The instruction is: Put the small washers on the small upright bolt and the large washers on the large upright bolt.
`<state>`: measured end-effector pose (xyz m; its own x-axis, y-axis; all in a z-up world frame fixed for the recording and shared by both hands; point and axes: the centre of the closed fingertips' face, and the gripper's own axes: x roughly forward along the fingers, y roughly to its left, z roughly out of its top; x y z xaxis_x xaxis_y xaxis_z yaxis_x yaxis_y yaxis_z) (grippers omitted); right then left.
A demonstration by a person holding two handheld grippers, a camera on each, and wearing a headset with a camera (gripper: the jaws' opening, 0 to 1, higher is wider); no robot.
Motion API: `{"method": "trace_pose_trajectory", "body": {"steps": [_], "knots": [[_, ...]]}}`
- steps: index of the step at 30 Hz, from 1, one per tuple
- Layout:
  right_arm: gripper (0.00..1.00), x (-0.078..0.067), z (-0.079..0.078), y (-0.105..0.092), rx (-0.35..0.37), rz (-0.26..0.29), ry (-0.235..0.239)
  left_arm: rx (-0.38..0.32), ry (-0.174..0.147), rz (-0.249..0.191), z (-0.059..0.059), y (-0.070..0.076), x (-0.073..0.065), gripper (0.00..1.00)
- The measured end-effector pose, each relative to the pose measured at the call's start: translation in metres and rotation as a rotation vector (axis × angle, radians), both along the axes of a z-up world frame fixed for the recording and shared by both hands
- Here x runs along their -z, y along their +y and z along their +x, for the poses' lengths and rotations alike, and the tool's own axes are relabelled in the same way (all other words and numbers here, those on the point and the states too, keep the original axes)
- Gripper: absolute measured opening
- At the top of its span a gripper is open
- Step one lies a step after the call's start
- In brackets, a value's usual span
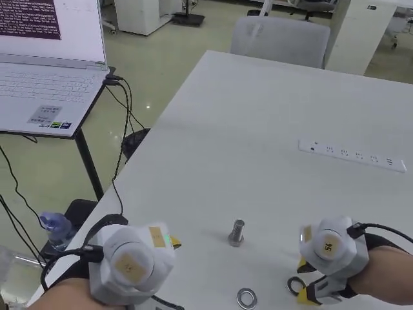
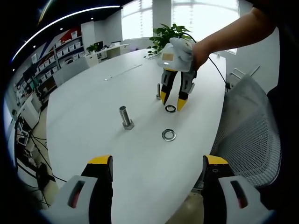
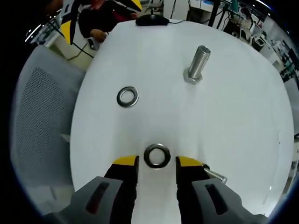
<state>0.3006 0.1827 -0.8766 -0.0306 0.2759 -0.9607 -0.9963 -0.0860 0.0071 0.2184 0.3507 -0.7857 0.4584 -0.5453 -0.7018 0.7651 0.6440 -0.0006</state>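
Washers: two show, both flat on the white table [image 1: 258, 129]. The first washer [image 3: 157, 155] lies in the gap between the yellow tips of the right gripper [image 3: 157, 163]. The jaws stand narrowly apart, one on each side of the ring, and a sliver of table shows between each tip and the ring, so they are not closed on it. In the left gripper view the tips point down at the table with the ring between them.

The small bolt [image 2: 159, 91] stands just beside that gripper, on its far side. The second washer [image 3: 127, 96] lies to the left of the first, near it but apart, close to the table's near edge. The large bolt [image 1: 237, 232] stands upright on its head, farther in than both washers and between the two grippers. Nothing is threaded on it.

The left gripper [image 2: 158, 161] is at the near left corner of the table. Its jaws are spread wide with nothing between them, well apart from the washers and bolts.

Farther out, a white power strip [image 1: 352, 155] lies on the right side of the table, and a grey chair [image 1: 281, 39] stands at the far end. An open laptop [image 1: 45, 84] sits on a stand to the left.
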Motion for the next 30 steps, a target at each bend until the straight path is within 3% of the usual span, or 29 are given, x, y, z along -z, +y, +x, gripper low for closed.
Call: {"method": "trace_pose_trajectory", "body": {"steps": [12,19,30], "knots": [[0.31,0.0014,0.0007,-0.0004,-0.005,-0.005,-0.016,0.005,0.007,0.015,0.0016,0.0023,0.0033,0.78],[0.25,0.0016,0.0004,0.001,0.002,0.011,-0.019,0.006,0.014,0.013,-0.0008,0.0003,0.005,0.76],[0.22,0.003,-0.0005,0.0035,0.004,-0.06,-0.044,0.002,0.024,0.013,-0.0052,-0.0011,0.0075,0.74]]}}
